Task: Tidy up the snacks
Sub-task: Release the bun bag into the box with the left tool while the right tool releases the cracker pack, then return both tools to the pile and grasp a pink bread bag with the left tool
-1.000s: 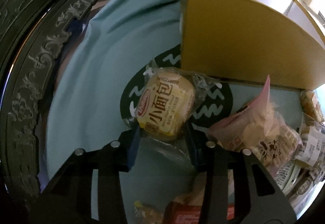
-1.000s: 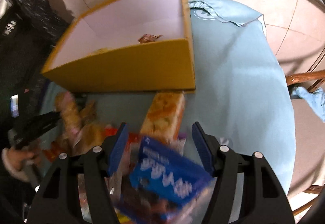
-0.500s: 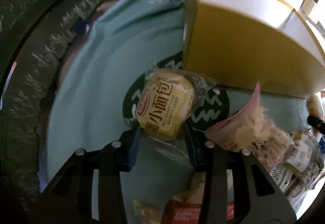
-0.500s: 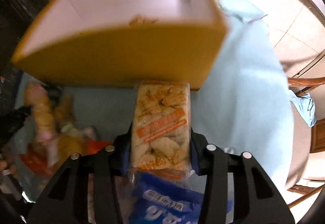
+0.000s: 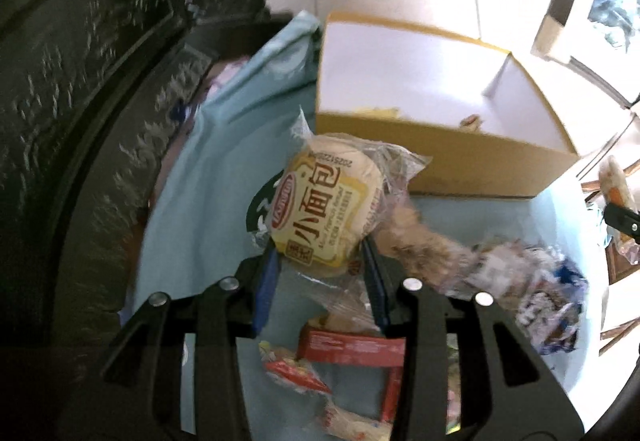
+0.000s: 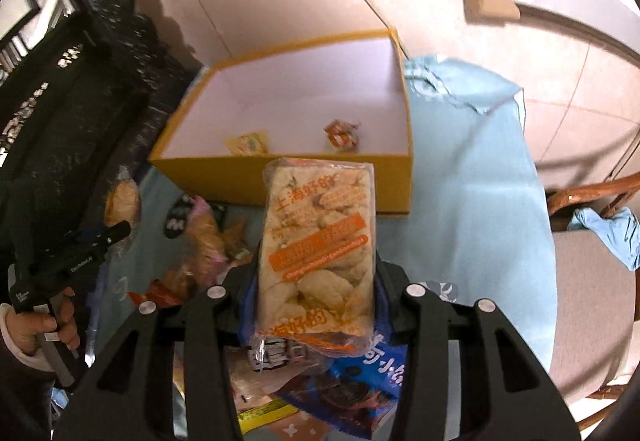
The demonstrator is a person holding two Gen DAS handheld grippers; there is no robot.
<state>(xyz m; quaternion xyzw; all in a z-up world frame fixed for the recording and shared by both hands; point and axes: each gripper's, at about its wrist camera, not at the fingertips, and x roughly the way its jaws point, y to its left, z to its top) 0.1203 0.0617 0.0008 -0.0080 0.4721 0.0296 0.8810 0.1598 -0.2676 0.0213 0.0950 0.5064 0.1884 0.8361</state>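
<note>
My left gripper [image 5: 320,261] is shut on a round bread bun in a clear wrapper with a yellow label [image 5: 326,207], held above the blue cloth near the yellow box [image 5: 460,157]. My right gripper [image 6: 316,273] is shut on a rectangular pastry pack with orange print [image 6: 318,249], lifted in front of the same open yellow box [image 6: 288,177]. The box has a white inside and holds two small wrapped snacks [image 6: 340,133]. The left gripper also shows in the right wrist view [image 6: 80,245].
A pile of loose snacks lies on the blue tablecloth [image 6: 472,201]: a blue cookie bag [image 6: 352,389], a red pack [image 5: 352,349] and pastry bags [image 5: 440,253]. A dark carved cabinet [image 5: 80,101] stands on the left. A wooden chair [image 6: 592,197] stands to the right.
Both grippers have lifted their snacks off the table and risen, so the inside of the box now shows. The right gripper closed on the pastry pack within the last second.
</note>
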